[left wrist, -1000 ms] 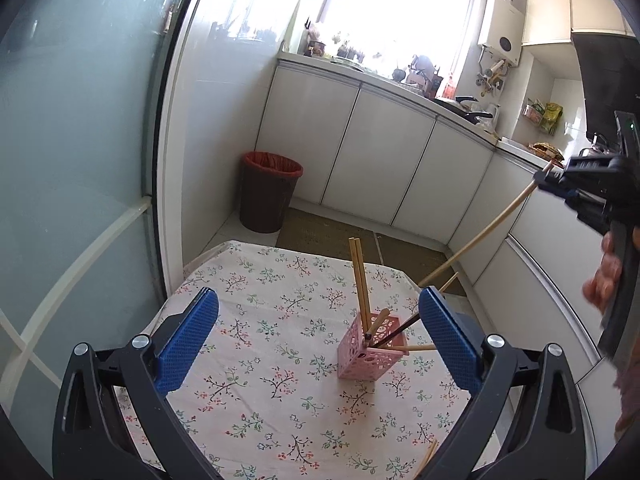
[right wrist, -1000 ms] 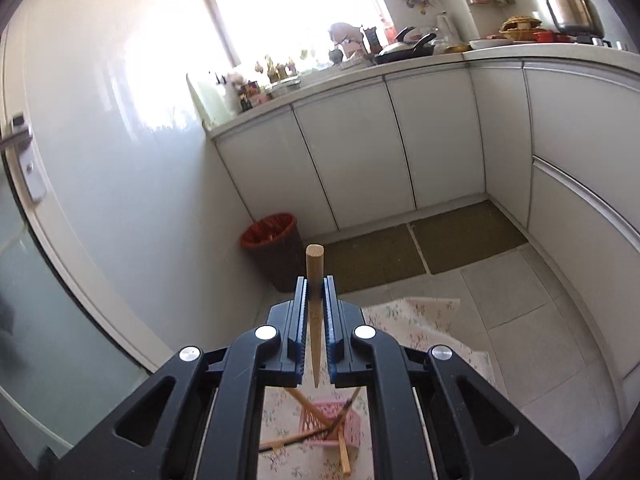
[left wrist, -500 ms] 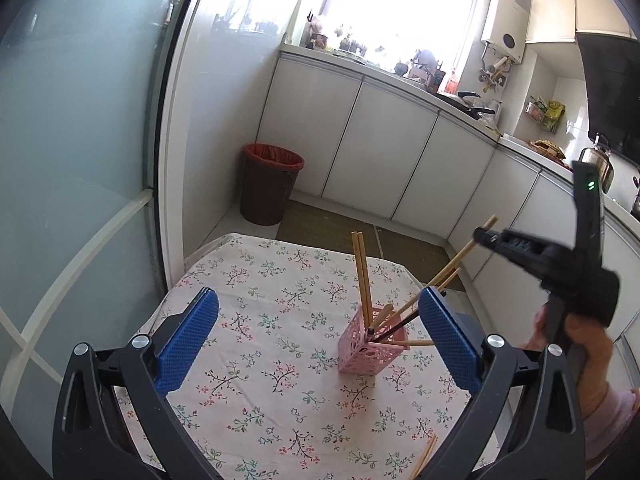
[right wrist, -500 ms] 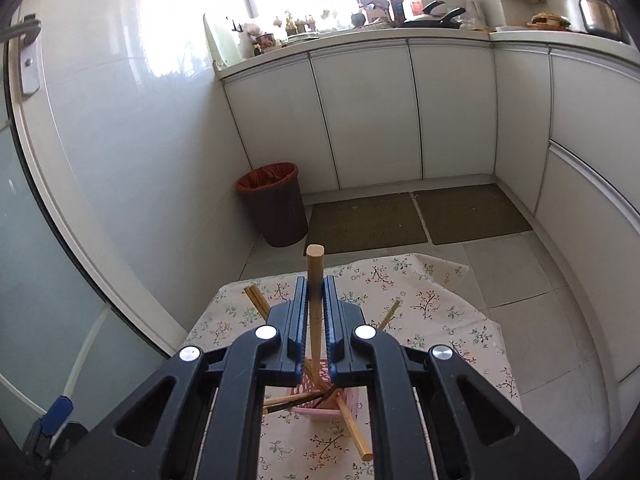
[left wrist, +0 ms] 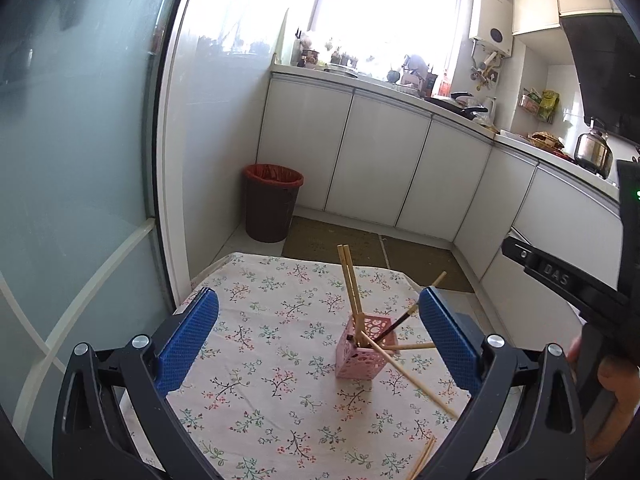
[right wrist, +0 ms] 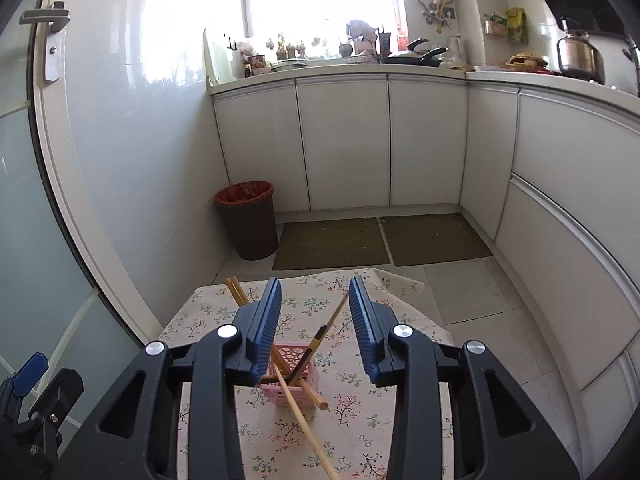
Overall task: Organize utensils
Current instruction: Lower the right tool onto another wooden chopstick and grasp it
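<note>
- Our right gripper has its blue ribbed pads spread apart with nothing between them; it hangs right above the small pink perforated plastic holder on the floral-print tablecloth.
- Our left gripper is wide open and empty too, parked back from the pink holder, which sits at about 1 o'clock in its view.
- Task items: pale wooden chopsticks stand in the holder. One long pale stick leans far out over the rim toward 6 o'clock in the right view. One dark-tipped chopstick tilts toward 1 o'clock.
- Two more loose wooden sticks lie on the cloth at about 5 o'clock in the left view, not yet stowed.
- Risk 1: the holder looks light and top-heavy. The long leaning stick acts as a lever; we judge a bump from either gripper could tip the whole thing.
- Risk 2: if the right gripper drops straight down, its pads could catch the splayed sticks and flick them out.
- Risk 3: the cloth is loose and hangs over the table edge. Dragging on it could shift the holder.
- Risk 4: the flat-lying sticks are thin, so a pinch may slip or roll them off the near edge.
</note>
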`<state>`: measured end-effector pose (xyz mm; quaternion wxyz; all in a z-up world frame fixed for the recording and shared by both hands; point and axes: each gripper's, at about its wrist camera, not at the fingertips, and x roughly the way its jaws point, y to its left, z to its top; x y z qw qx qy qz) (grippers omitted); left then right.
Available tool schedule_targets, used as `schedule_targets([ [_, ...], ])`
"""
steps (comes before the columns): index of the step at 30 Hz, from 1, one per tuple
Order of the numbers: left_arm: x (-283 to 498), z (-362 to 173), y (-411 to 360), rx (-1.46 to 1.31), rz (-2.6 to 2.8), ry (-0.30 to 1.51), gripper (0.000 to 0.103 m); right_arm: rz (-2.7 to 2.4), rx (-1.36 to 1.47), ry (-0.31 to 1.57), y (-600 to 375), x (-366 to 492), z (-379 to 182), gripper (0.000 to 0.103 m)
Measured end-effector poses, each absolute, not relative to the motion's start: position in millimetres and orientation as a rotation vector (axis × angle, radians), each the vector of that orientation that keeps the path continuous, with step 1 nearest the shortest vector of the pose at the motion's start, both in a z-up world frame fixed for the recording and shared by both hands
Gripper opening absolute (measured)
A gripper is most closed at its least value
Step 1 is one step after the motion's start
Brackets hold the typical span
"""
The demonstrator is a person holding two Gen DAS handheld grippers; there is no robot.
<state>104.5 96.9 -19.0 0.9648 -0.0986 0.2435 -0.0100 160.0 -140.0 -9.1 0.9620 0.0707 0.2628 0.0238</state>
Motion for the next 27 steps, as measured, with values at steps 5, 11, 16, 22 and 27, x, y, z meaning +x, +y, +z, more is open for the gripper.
schedule_targets([
  [5,90.4,-14.7,91.2,-0.197,-0.018,0.468,0.096,0.03,0.22,0.496,-167.2,126.8,1.9,0.055],
  [11,92.6,-21.8,106.7,-0.223,0.0,0.488,0.096,0.042,0.379,0.574,-217.2,90.2,-40.3,0.075],
  [16,99.8,-27.3,119.3,-0.267,0.003,0.514,0.096,0.042,0.221,0.771,-200.6,83.1,-123.2,0.075],
  [22,98.3,-29.1,115.8,-0.238,-0.018,0.506,0.096,0.087,-0.173,0.809,-95.4,106.7,-163.9,0.075],
  [27,97.1,-30.9,128.2,-0.252,-0.022,0.503,0.096,0.112,-0.237,0.997,-46.2,165.7,-192.1,0.075],
])
